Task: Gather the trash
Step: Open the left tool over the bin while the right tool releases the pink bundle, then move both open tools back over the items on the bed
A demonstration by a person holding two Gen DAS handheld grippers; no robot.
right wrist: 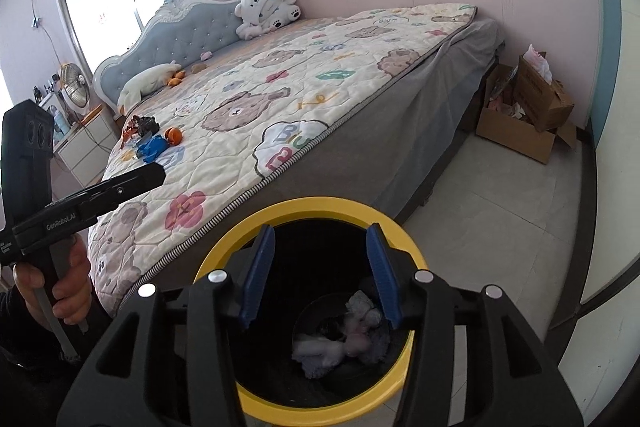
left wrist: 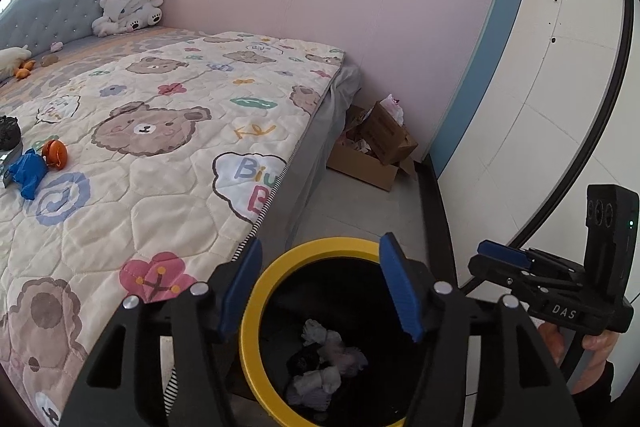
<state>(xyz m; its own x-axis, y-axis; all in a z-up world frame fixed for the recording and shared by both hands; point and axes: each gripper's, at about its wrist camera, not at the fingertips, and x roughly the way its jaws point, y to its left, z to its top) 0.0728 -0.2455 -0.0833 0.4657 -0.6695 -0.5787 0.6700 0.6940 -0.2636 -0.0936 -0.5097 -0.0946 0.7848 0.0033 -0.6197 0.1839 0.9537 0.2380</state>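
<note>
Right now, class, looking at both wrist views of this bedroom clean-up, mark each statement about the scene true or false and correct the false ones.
1. The yellow-rimmed black bin is empty. False: crumpled white and pink scraps lie at its bottom.
2. The left gripper has nothing between its jaws. True.
3. The crumpled blue wrapper lies on the floor. False: it lies on the bear-print quilt.
4. The brown cardboard box stands on the floor by the pink wall. True.
5. The right gripper grips an orange. False: its jaws are empty.
</note>
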